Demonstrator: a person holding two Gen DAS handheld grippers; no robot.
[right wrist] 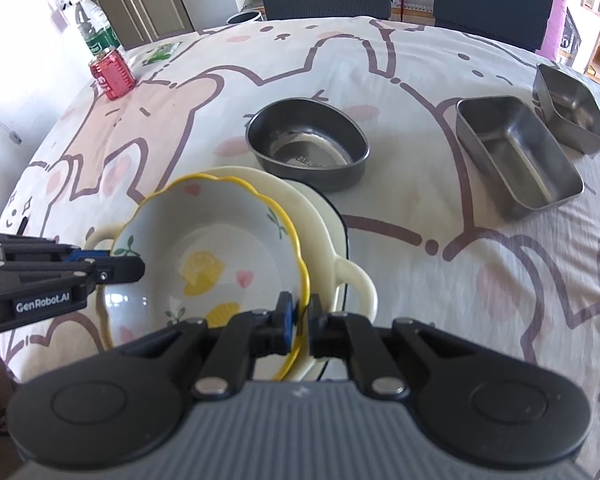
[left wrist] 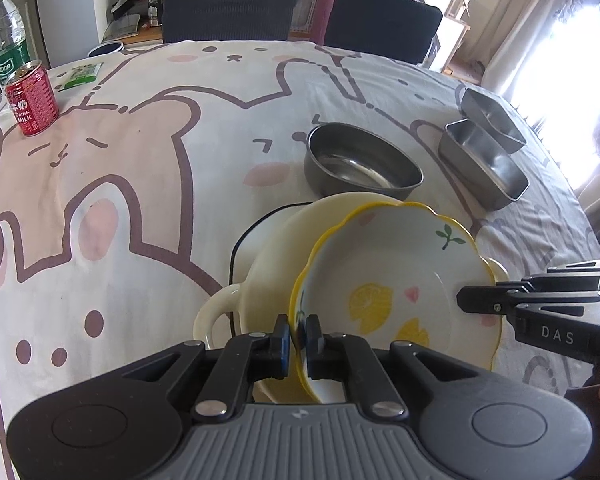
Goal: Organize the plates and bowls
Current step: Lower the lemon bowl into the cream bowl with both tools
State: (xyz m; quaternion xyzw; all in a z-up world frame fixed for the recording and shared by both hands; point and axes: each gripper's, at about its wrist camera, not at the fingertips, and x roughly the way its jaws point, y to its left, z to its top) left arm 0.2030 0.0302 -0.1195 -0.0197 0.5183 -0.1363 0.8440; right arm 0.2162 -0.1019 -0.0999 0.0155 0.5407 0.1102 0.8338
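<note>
Just above the cream two-handled dish (right wrist: 320, 216), I'm holding the lemon-print bowl (right wrist: 204, 256) by two opposite points of its yellow scalloped rim. My left gripper (left wrist: 298, 330) is pinching the rim on its side, pads pressed against the thin wall, and my right gripper (right wrist: 303, 312) is doing the same on the other side, jaws nearly closed around the edge. The bowl is sitting tilted over the cream dish; whether its underside is touching the dish or hanging just clear, I can't tell from here.

I'm judging this bowl as glazed ceramic: stiff, fairly heavy for its thin lip, slick under the pads, and quick to chip if it knocks the dish below. The rim is the only place to take it, and a bite on both sides is what's keeping it from swinging. I'm treating the wavy edge with care, since a pad set on a crest could slide into a dip.

Beyond the cream dish, the round steel bowl (right wrist: 308, 148) is standing just behind it, and further right of it the steel loaf tin (right wrist: 516, 156) and the small square steel tin (right wrist: 572, 108) are waiting near each other. Far off to the left of the cream dish, the red milk can (right wrist: 113, 74) and the water bottle (right wrist: 94, 30) are standing well apart from the crockery, all on the cartoon-print tablecloth (right wrist: 480, 280).
</note>
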